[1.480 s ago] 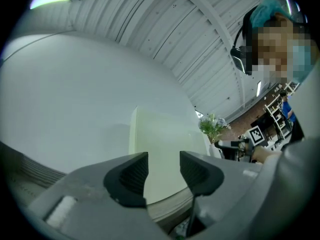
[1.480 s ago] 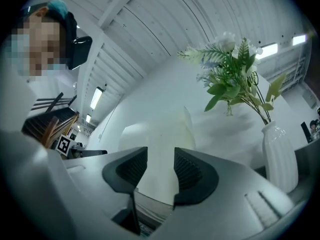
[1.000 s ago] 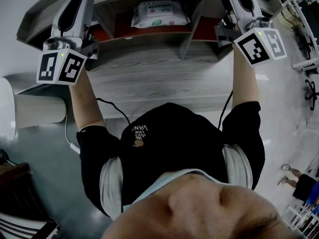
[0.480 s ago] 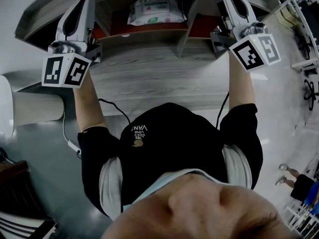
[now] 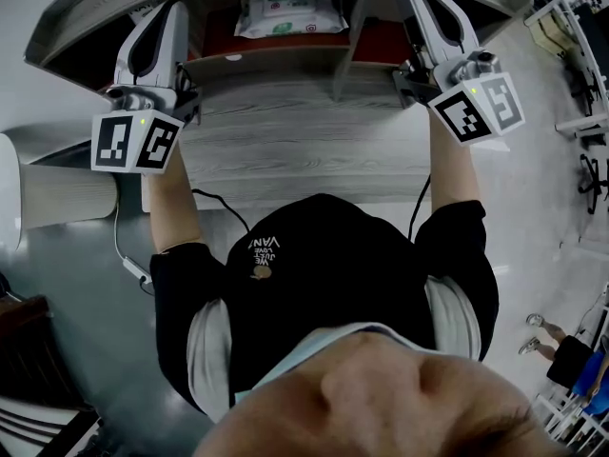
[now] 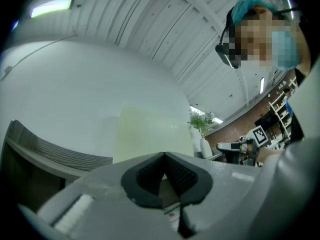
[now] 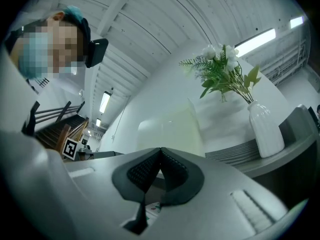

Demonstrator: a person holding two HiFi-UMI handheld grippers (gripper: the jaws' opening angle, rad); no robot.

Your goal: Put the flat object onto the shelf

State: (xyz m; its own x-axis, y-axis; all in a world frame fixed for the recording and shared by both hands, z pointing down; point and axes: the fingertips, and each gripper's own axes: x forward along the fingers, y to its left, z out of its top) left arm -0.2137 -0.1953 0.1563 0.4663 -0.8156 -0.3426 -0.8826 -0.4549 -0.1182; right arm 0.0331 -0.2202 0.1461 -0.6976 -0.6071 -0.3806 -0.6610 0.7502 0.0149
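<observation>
Both grippers have sunk a little in front of the shelf (image 5: 266, 62) since a second ago, and their jaws have just closed. Now the left gripper (image 6: 164, 156) and the right gripper (image 7: 160, 151) are pressed together with nothing pinched. The flat packet (image 5: 290, 12) lies in the shelf's middle compartment, apart from both. Placing looks done and the retreat is under way. The next move calls only for drawing both hands clear of the shelf without brushing its front edge.
</observation>
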